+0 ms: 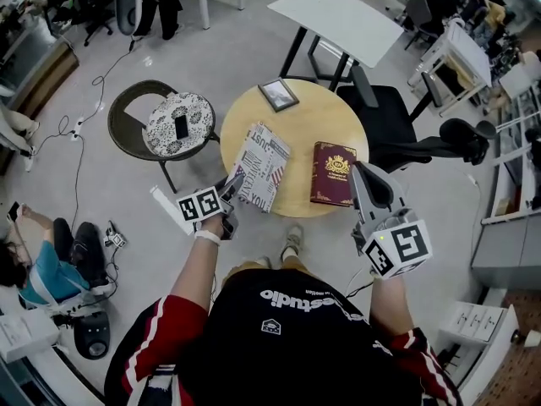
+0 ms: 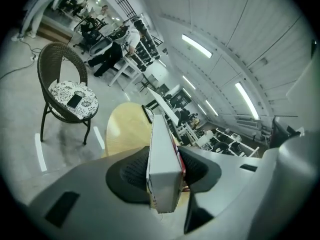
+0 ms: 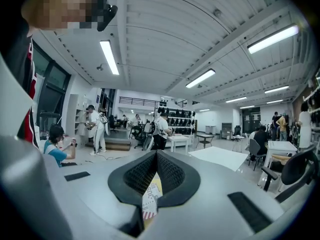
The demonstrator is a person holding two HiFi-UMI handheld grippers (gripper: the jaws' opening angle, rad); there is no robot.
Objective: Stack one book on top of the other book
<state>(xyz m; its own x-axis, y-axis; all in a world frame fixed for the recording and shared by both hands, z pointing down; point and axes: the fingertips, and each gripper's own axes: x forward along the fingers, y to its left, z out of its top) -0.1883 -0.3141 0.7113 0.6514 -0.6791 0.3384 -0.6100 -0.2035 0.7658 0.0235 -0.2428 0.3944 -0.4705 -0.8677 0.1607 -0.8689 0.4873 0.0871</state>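
The left gripper clamps the patterned book, tilted up at the table's near-left edge. The red book lies by the near-right edge. The right gripper has its jaws together and empty, so stacking remains.

The word-printed book shows edge-on in the left gripper view, its cover print out of sight, and it blocks much of the round tabletop beyond. In the right gripper view only a sliver of that book shows below the pads of the right claw. The gold emblem on the maroon book and the framed picture are too small to make out.
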